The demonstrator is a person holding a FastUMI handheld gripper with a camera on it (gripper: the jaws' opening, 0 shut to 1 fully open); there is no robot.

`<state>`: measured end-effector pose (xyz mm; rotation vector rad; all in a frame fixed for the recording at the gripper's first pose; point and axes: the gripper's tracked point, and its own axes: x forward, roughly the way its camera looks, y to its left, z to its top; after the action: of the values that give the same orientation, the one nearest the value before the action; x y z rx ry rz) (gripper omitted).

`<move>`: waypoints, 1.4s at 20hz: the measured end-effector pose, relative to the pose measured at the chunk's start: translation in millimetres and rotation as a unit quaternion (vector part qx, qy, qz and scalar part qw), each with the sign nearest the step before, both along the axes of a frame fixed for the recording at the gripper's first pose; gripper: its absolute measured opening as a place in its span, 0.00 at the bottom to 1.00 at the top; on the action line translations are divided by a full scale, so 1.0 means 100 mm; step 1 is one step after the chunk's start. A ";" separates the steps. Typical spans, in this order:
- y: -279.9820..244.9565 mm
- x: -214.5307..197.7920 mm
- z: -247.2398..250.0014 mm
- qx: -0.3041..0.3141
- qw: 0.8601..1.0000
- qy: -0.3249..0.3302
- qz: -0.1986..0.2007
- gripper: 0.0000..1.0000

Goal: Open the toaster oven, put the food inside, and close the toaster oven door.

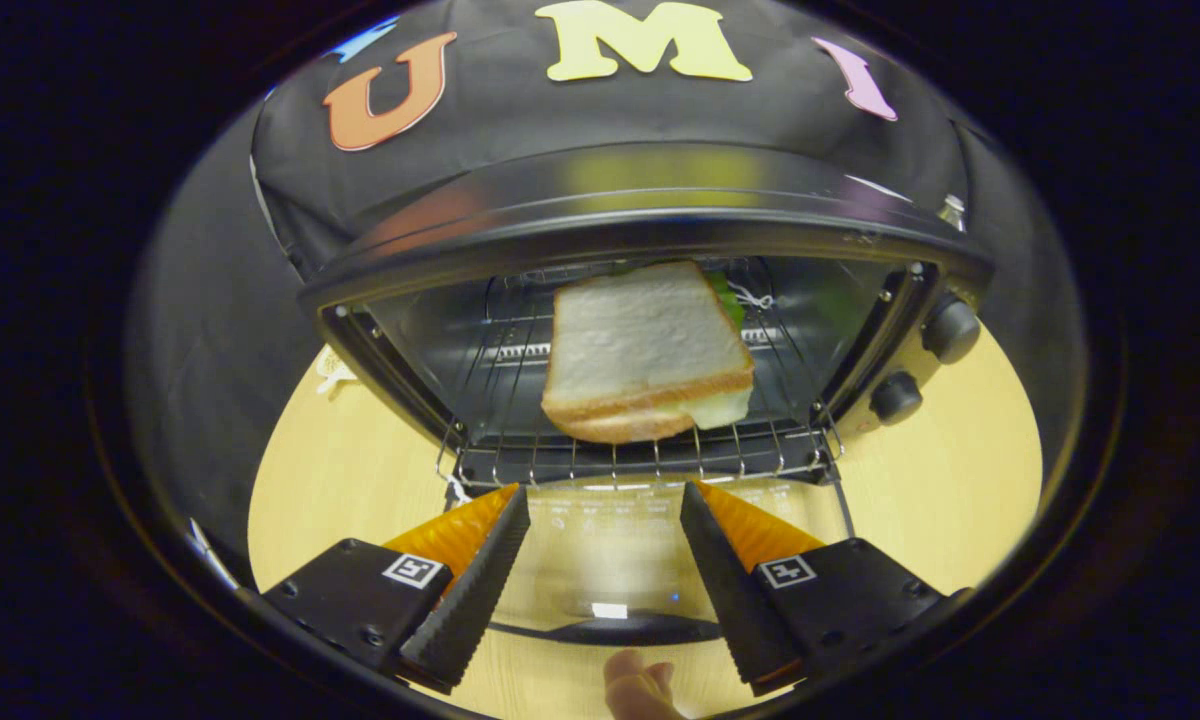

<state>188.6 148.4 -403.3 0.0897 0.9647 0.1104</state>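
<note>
With the white-bread sandwich [646,350] on the black toaster oven's [620,230] wire rack [640,455], the empty, wide-spread hand-held gripper [605,520] must next lift the lowered glass door [605,570].

no readable text, square coded markers on gripper [605,500] fingers [480,560]

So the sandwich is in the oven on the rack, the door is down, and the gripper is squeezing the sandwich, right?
Not quite. The gripper is open and holds nothing; the sandwich lies beyond its fingers on the rack in the oven, door down, as the gripper view shows.
</note>
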 end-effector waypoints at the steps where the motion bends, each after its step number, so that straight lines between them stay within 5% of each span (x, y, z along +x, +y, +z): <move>1: -0.01 -0.10 0.01 0.004 1.000 0.003 0.000 0.99; 13: -0.09 -1.04 -0.11 0.003 1.000 -0.009 -0.027 0.99; 28: -0.11 -0.98 -0.46 0.003 0.999 -0.014 -0.043 0.98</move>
<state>90.7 137.2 -449.2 0.1342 0.9322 0.0350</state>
